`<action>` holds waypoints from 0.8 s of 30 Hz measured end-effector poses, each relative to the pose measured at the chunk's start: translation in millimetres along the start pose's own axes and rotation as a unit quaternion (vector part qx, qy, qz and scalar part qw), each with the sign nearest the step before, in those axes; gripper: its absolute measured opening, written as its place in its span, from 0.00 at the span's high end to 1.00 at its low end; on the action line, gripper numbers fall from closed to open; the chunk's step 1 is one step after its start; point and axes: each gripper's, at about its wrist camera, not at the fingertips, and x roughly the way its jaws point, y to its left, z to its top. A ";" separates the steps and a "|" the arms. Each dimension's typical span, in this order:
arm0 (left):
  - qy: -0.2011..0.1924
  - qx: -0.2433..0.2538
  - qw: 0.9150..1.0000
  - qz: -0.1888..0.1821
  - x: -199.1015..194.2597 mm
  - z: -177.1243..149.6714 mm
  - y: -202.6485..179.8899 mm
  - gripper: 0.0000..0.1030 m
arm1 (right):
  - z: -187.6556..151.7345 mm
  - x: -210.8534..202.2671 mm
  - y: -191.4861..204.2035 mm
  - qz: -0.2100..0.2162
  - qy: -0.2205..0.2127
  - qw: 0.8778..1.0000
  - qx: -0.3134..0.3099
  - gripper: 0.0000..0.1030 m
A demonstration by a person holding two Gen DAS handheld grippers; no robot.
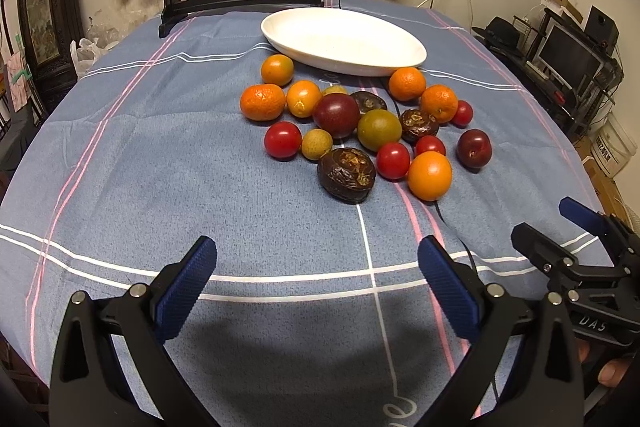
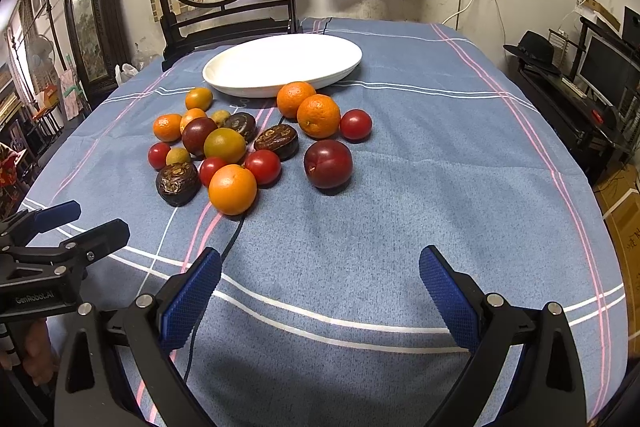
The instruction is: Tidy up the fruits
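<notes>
Blue cloth (image 2: 400, 211) beside fruit cluster (image 2: 240, 147)

Your worktop is covered by a matt woven blue cloth (image 2: 400, 187) with white and pink stripes. The oval dish (image 2: 280, 63) looks like smooth glossy white ceramic. Cherry tomatoes (image 2: 355, 124) and the plum (image 2: 328, 163) are shiny-skinned; the oranges (image 2: 319, 116) are finely dimpled; the dark passion fruits (image 1: 346, 174) are wrinkled and rough. Your fingers (image 2: 448, 297) carry blue knurled pads on matt black plastic with metal rivets.

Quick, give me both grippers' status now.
Left gripper: open, empty, above the cloth.
Right gripper: open, empty, above the cloth.
</notes>
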 end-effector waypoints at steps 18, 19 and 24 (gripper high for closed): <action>0.001 0.000 1.000 0.001 1.3 -0.9 -0.3 0.04 | -2.6 1.9 0.4 0.000 0.005 1.000 -0.002 0.03; 0.001 0.000 1.000 0.001 1.5 -1.4 -0.5 0.04 | -2.5 1.9 0.3 0.000 0.005 1.000 -0.002 0.03; 0.003 0.002 1.000 0.001 3.6 -3.5 -0.9 0.04 | -2.8 1.9 0.4 -0.001 0.006 1.000 -0.002 0.03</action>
